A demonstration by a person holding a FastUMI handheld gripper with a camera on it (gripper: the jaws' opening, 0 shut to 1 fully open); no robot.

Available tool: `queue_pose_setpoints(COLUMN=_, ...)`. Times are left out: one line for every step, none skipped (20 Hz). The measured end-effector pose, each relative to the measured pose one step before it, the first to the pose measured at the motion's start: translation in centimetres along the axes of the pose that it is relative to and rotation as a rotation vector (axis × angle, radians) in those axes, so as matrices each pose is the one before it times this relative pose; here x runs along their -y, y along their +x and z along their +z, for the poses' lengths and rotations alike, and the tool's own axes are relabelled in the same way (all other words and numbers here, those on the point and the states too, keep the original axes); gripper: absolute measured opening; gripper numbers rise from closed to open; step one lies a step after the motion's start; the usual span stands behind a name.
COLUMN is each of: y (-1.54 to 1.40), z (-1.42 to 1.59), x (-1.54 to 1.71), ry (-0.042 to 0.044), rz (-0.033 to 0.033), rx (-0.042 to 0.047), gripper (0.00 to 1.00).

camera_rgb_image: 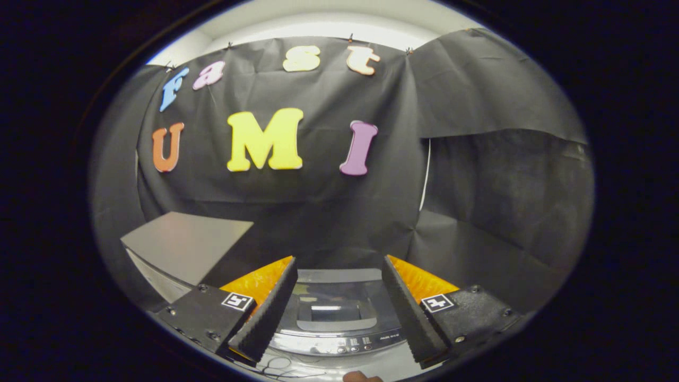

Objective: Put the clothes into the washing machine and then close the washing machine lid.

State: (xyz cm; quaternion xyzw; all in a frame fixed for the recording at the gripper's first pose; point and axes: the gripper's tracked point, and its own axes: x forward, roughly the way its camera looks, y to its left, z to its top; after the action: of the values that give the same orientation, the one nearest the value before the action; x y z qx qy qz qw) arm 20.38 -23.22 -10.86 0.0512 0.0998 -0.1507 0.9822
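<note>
A grey top-loading washing machine (339, 286) stands just ahead of and below my fingers, its lid with a dark window lying flat and shut and its control panel (350, 345) along the near edge. My gripper (338, 265) hangs above it, open, with nothing between its black ribbed fingers (268, 313). No clothes are visible.
A grey flat-topped cabinet or table (185, 246) stands to the left of the machine. Black cloth walls close in behind and on the right. A thin cable (281, 366) lies on the machine's near edge, and a fingertip (360, 377) shows beside it.
</note>
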Motion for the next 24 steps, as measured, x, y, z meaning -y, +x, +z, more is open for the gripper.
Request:
queue_pose_setpoints(y=-1.267, z=1.082, x=-0.054, ry=0.00723, rz=0.01382, rx=0.02970, gripper=1.00)
queue_pose_setpoints(y=-1.043, z=0.765, x=-0.108, ry=0.00594, rz=0.01268, rx=0.02690, gripper=1.00)
queue_pose_setpoints(y=-0.907, z=0.926, x=-0.128, ry=0.00178, rz=0.01748, rx=0.02619, gripper=1.00)
queue_pose_setpoints(y=-0.977, z=0.810, x=-0.010, ry=0.00063, rz=0.01417, rx=0.02092, gripper=1.00)
queue_pose_setpoints(y=-1.281, z=0.589, x=-0.043, ry=0.00015, rz=0.02077, rx=0.01553, gripper=1.00)
queue_pose_setpoints(y=-1.717, z=0.590, x=0.141, ry=-0.00391, rz=0.01826, rx=0.01579, gripper=1.00)
queue_pose_setpoints(y=-1.502, z=0.483, x=0.365, ry=-0.01041, rz=0.01295, rx=0.00986, gripper=1.00)
queue_pose_setpoints(y=-1.462, z=0.479, x=0.472, ry=-0.00862, rz=0.00843, rx=0.01215, gripper=1.00)
queue_pose_setpoints(y=-1.534, z=0.518, x=0.407, ry=-0.00331, rz=0.00689, rx=0.01221, gripper=1.00)
queue_pose_setpoints(y=-1.384, z=0.558, x=0.273, ry=0.00281, rz=0.00903, rx=0.00985, gripper=1.00)
queue_pose_setpoints(y=-1.430, z=0.509, x=0.388, ry=0.00526, rz=0.00931, rx=0.00660, gripper=1.00)
queue_pose_setpoints(y=-1.495, z=0.439, x=0.504, ry=0.00388, rz=0.01034, rx=0.00317, gripper=1.00)
queue_pose_setpoints(y=-1.618, z=0.408, x=0.650, ry=0.00305, rz=0.00341, rx=0.00433, gripper=1.00)
queue_pose_setpoints(y=-1.731, z=0.286, x=0.786, ry=-0.00001, rz=0.00420, rx=0.00237, gripper=1.00)
queue_pose_setpoints(y=-1.565, z=0.425, x=0.594, ry=-0.00530, rz=0.00106, rx=0.00468, gripper=1.00)
queue_pose_setpoints(y=-1.488, z=0.357, x=0.456, ry=-0.00981, rz=-0.00165, rx=0.00343, gripper=1.00)
queue_pose_setpoints(y=-1.373, z=0.346, x=0.454, ry=-0.00698, rz=-0.00314, rx=0.00328, gripper=1.00)
queue_pose_setpoints(y=-1.448, z=0.335, x=0.386, ry=0.00150, rz=-0.00054, rx=0.00428, gripper=1.00)
queue_pose_setpoints(y=-1.434, z=0.419, x=-0.117, ry=0.00214, rz=0.00770, rx=0.00820, gripper=1.00)
queue_pose_setpoints(y=-1.160, z=0.233, x=0.113, ry=-0.00415, rz=-0.00089, rx=0.00841, gripper=1.00)
queue_pose_setpoints(y=-1.000, z=0.276, x=0.210, ry=-0.00959, rz=-0.00385, rx=0.01026, gripper=1.00)
queue_pose_setpoints(y=-0.763, z=0.034, x=0.459, ry=-0.01105, rz=-0.01232, rx=0.00419, gripper=1.00)
queue_pose_setpoints(y=-0.759, z=0.151, x=-0.111, ry=-0.00496, rz=0.00002, rx=0.01029, gripper=1.00)
queue_pose_setpoints(y=-0.470, z=0.241, x=-0.268, ry=-0.00475, rz=-0.00608, rx=0.01104, gripper=1.00)
